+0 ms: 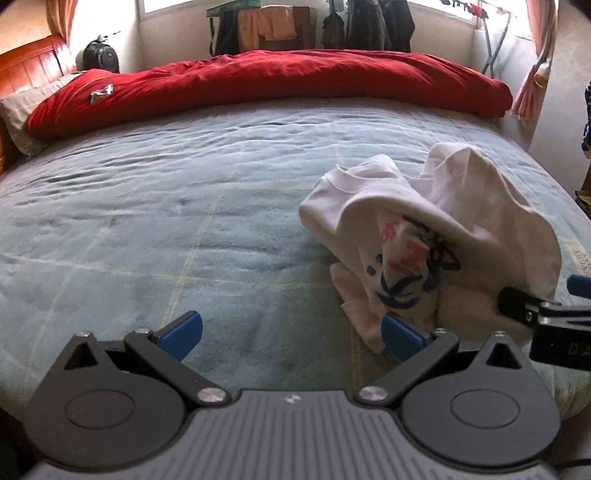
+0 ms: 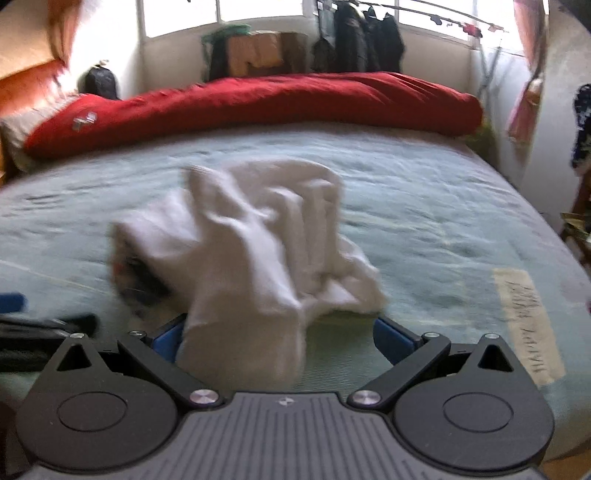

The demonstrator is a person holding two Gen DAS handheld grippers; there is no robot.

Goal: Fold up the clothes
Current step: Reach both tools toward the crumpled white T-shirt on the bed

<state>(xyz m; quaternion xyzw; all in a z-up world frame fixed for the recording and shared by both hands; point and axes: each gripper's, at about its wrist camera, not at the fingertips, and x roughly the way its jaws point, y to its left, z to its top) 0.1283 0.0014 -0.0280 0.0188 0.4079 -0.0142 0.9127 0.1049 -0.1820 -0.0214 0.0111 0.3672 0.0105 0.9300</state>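
Note:
A crumpled white T-shirt (image 1: 424, 229) with a red and blue print lies in a heap on the right half of the light blue blanket (image 1: 184, 221). My left gripper (image 1: 291, 336) is open low over the blanket, its right pad touching the shirt's near edge. One black finger (image 1: 517, 302) of the right gripper pokes in at the shirt's right side. In the blurred right wrist view, the shirt (image 2: 258, 240) fills the middle and a fold of it hangs down between the wide-open fingers of my right gripper (image 2: 280, 341), against the left pad.
A rolled red duvet (image 1: 277, 77) lies across the far side of the bed, beside a pillow (image 1: 14, 110) and wooden headboard (image 1: 29, 62) at the left. Behind are hanging clothes (image 1: 369, 26), a dark backpack (image 1: 99, 55) and a drying rack (image 1: 495, 48). Left of the shirt is bare blanket.

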